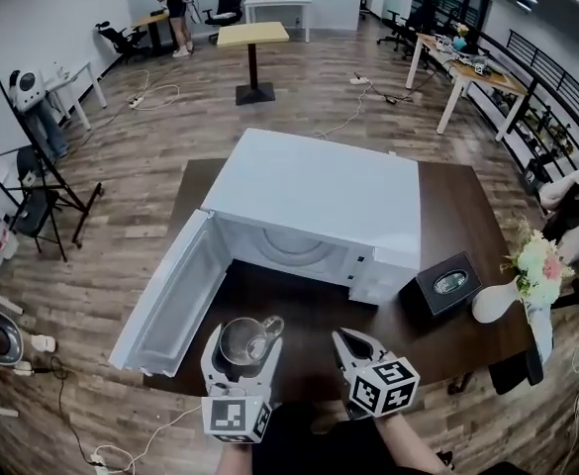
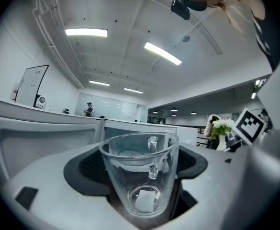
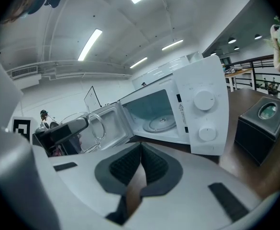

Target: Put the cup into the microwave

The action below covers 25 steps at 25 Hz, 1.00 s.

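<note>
The left tool (image 1: 241, 341) clamps the cup (image 2: 140, 176) upright before the open microwave (image 1: 314, 196).

Left gripper (image 1: 243, 338): held at near left and pointed away from the body. Its jaws are closed on a glass cup (image 1: 241, 344), which is carried upright between them. Its marker cube (image 1: 236, 416) is faced upward.

Right gripper (image 1: 349, 344): held just beside it at near right, likewise pointed away. Its jaws are pressed together, with nothing between them. The right forearm (image 1: 420, 450) is seen at the near edge.
</note>
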Motion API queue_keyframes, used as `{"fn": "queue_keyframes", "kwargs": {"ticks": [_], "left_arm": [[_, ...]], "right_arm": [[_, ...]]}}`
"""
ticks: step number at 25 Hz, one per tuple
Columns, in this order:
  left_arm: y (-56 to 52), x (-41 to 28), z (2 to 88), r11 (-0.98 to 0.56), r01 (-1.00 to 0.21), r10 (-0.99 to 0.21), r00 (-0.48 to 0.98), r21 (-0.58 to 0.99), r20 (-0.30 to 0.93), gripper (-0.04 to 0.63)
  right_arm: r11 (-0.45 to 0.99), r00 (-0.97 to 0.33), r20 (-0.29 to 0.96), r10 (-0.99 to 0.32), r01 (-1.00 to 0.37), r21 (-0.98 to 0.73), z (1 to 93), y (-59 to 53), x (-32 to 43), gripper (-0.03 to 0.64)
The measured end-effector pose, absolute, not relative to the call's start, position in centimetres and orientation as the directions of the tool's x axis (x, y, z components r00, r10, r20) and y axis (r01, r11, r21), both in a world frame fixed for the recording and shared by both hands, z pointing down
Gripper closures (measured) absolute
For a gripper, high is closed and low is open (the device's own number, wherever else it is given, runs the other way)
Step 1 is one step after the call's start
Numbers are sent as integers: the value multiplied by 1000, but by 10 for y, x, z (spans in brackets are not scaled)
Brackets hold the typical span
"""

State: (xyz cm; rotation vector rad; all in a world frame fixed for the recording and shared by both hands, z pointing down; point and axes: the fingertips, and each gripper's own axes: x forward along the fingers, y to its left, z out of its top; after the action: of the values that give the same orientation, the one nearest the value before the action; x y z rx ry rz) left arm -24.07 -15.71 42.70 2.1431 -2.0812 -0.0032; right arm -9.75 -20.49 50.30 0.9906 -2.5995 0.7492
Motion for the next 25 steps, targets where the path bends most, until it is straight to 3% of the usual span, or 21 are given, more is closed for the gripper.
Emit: {"fn": "queue_keyframes", "kwargs": {"ticks": [25], "left_arm": [[-272,-256,455,-216,-968,-967,230,129,110,198]], "right_arm": [[522,-649,439,-621,-761,-385,523,-252,-119,623]]}}
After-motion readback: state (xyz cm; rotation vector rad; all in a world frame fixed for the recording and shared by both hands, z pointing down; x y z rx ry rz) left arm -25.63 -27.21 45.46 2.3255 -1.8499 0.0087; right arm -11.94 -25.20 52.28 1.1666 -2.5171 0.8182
